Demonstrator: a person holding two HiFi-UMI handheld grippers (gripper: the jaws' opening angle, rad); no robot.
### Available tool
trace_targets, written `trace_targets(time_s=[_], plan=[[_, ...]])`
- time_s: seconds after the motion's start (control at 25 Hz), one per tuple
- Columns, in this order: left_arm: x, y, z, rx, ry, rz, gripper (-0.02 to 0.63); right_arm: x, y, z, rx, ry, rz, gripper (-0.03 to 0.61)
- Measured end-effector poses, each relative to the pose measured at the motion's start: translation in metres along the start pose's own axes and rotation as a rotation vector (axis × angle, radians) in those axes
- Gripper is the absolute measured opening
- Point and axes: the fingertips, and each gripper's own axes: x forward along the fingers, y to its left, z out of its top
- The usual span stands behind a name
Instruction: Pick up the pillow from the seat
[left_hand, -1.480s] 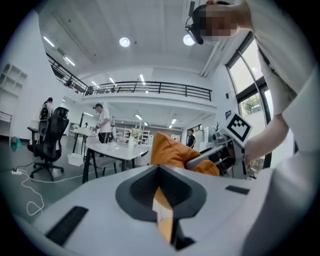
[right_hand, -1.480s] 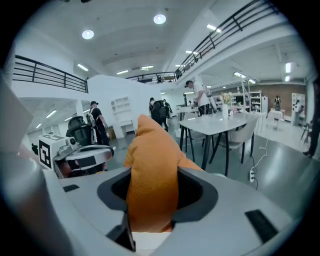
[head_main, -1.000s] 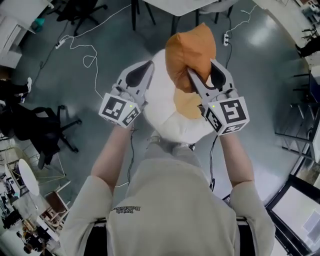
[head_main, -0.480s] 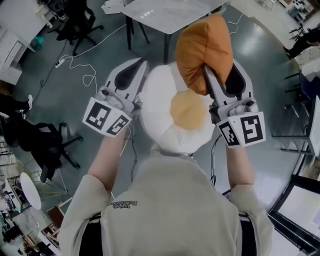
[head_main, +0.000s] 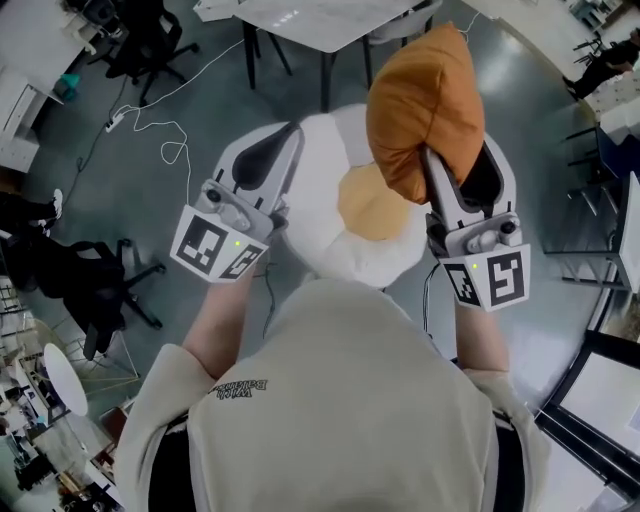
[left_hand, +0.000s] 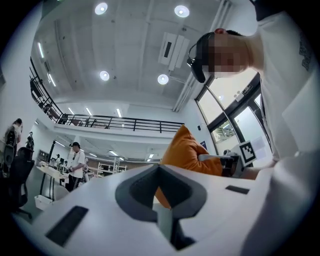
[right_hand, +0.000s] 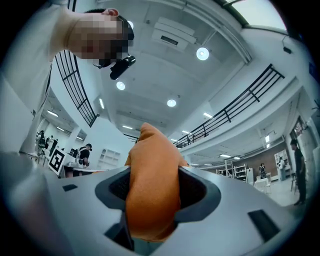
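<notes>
An orange pillow (head_main: 425, 95) hangs in the air above a round white seat (head_main: 320, 190) that has an orange patch (head_main: 372, 205) at its middle. My right gripper (head_main: 460, 150) pinches the pillow's lower edge. In the right gripper view the orange cloth (right_hand: 152, 185) fills the gap of that gripper (right_hand: 152, 200), whose jaws are opening slightly with the pads still pressing on it. My left gripper (head_main: 290, 135) hovers at the seat's left side, shut and holding nothing. Its tips (left_hand: 160, 170) meet in the left gripper view, where the pillow (left_hand: 187, 152) shows beyond them.
A grey table (head_main: 310, 15) stands beyond the seat, with a white cable (head_main: 165, 130) on the floor to the left. A black office chair (head_main: 70, 275) is at the far left. People (left_hand: 76, 162) stand at desks far off.
The right gripper has carried the pillow up and away from the seat's orange patch, which now shows in full. The left gripper has shifted only slightly.
</notes>
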Motion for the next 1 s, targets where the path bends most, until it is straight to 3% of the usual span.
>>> trace_targets(time_s=[0.4, 1.0], plan=[[0.001, -0.01, -0.01, 0.017, 0.03, 0.008, 0.009, -0.011, -0.011, -0.01, -0.003, 0.031, -0.035, 0.255], [0.0, -0.018, -0.011, 0.022, 0.063, 0.033, 0.009, -0.011, -0.009, -0.01, 0.018, 0.041, 0.005, 0.253]])
